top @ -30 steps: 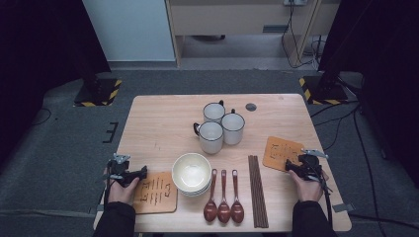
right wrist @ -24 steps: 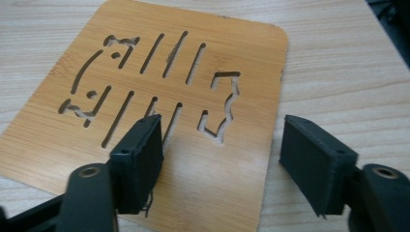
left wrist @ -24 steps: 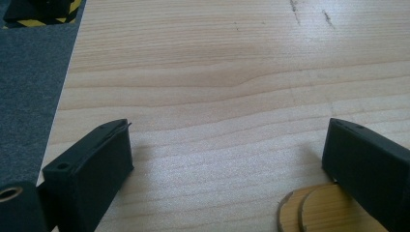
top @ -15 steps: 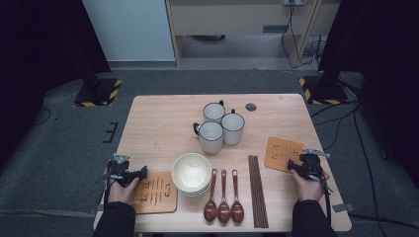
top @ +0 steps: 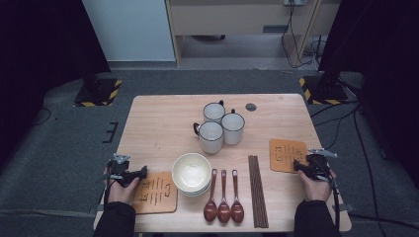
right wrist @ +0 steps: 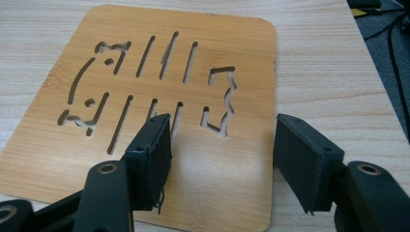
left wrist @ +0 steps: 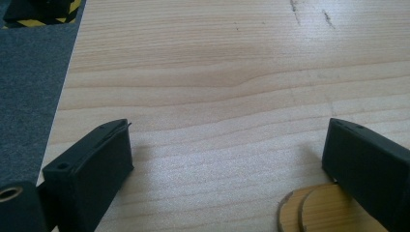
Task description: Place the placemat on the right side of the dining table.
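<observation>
Right gripper (right wrist: 220, 159) is hovering half-open over the right trivet (right wrist: 154, 96), jaws just narrowing, seemingly sizing a pickup; left gripper (left wrist: 227, 164) is waiting wide apart.

My tabletop (top: 158, 123) is pale wood. On it stand three mugs (top: 220, 126) clustered near the middle, stacked bowls (top: 191, 174), three wooden spoons (top: 224, 197), chopsticks (top: 257, 190), and two cut-out bamboo mats: left mat (top: 155, 192), right mat (top: 285, 155).
</observation>
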Motion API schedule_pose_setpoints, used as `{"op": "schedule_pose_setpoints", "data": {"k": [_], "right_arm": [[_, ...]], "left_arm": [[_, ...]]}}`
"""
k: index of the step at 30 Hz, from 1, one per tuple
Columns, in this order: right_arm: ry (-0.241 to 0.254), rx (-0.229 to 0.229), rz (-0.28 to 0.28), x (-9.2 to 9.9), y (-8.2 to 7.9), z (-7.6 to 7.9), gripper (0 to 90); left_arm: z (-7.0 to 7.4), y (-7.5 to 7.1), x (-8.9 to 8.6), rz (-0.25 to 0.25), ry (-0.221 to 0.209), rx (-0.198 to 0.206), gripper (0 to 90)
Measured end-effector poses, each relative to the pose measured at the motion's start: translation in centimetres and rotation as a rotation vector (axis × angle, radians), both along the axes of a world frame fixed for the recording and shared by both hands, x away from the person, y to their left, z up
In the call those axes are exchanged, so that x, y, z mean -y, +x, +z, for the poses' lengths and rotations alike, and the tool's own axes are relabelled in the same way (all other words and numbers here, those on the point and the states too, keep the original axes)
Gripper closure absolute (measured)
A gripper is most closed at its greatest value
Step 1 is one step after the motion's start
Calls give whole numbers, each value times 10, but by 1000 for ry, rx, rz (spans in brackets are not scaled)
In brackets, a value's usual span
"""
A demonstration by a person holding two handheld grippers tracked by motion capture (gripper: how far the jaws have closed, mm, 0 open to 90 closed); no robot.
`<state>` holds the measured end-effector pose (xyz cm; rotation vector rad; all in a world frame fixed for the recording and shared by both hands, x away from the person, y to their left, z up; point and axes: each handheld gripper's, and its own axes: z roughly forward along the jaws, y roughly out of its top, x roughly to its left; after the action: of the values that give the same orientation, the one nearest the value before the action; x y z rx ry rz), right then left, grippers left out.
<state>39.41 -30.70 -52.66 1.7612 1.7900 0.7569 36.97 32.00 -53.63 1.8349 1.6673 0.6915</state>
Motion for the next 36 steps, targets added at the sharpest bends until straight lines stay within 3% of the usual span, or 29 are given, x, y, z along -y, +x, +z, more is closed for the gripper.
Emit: {"op": "schedule_pose_setpoints", "data": {"k": [4, 11, 20, 31, 36], "right_arm": [[28, 51, -3, -1, -2, 3, 301], [-3, 13, 9, -8, 0, -2, 244], [-23, 15, 9, -9, 0, -3, 245], [4, -8, 7, -6, 2, -3, 243], [4, -4, 34, -1, 3, -4, 243]], "left_arm": [[0, 0, 0, 0, 0, 0, 27], [0, 0, 0, 0, 0, 0, 26], [0, 0, 0, 0, 0, 0, 27], [0, 0, 0, 0, 0, 0, 26], [0, 0, 0, 0, 0, 0, 27]]}}
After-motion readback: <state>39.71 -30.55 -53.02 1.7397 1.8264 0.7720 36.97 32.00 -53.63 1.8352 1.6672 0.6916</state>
